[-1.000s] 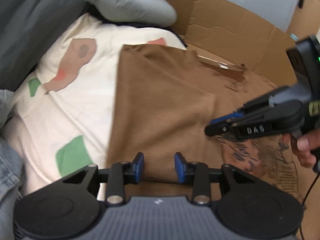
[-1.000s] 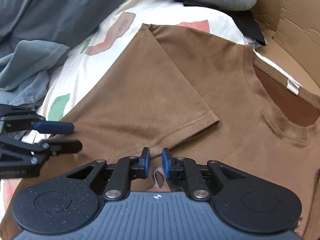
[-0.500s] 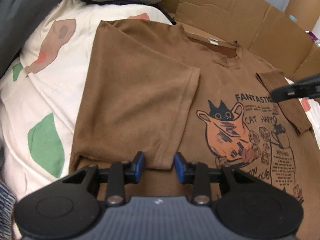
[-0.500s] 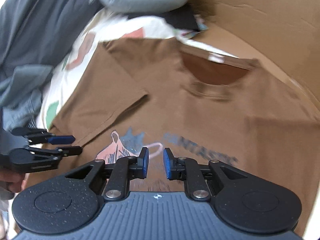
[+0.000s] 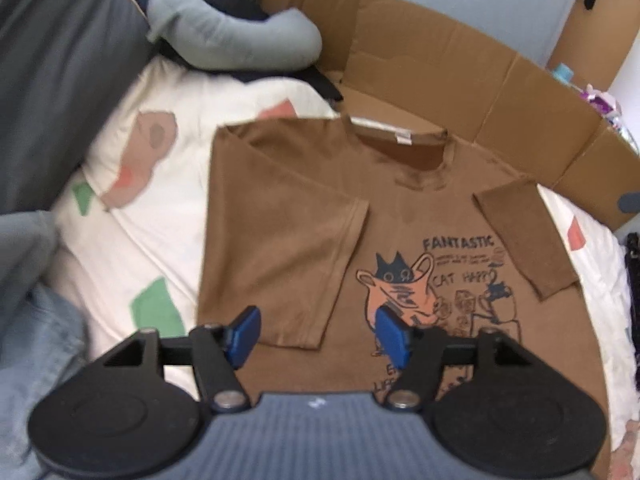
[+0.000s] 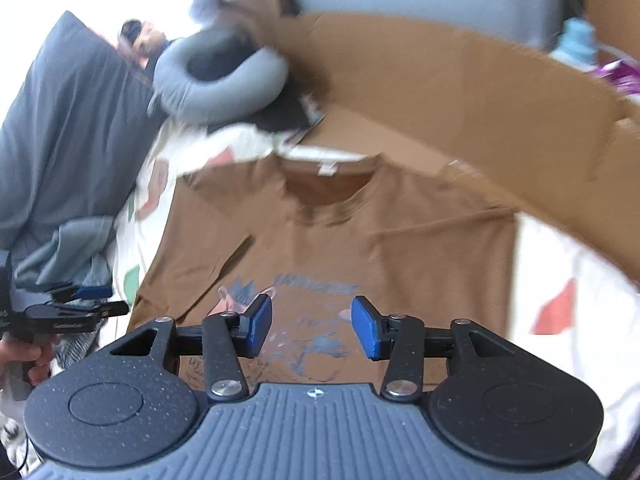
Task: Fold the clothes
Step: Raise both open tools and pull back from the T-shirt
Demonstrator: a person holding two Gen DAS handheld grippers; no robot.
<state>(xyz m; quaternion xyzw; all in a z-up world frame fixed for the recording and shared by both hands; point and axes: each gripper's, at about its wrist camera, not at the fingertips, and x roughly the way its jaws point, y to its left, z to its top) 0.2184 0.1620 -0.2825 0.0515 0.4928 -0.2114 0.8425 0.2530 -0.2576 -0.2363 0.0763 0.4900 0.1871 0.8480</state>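
Meanwhile the brown cat-print T-shirt lay flat, print up, on the cream patterned bedsheet, its collar toward the cardboard at the far edge and both sleeves folded inward over its front. Above it the left gripper was opening, its blue pads apart and nothing between them. Likewise the right gripper was opening over the blurred print, also released. A grey neck pillow sat beyond the shirt
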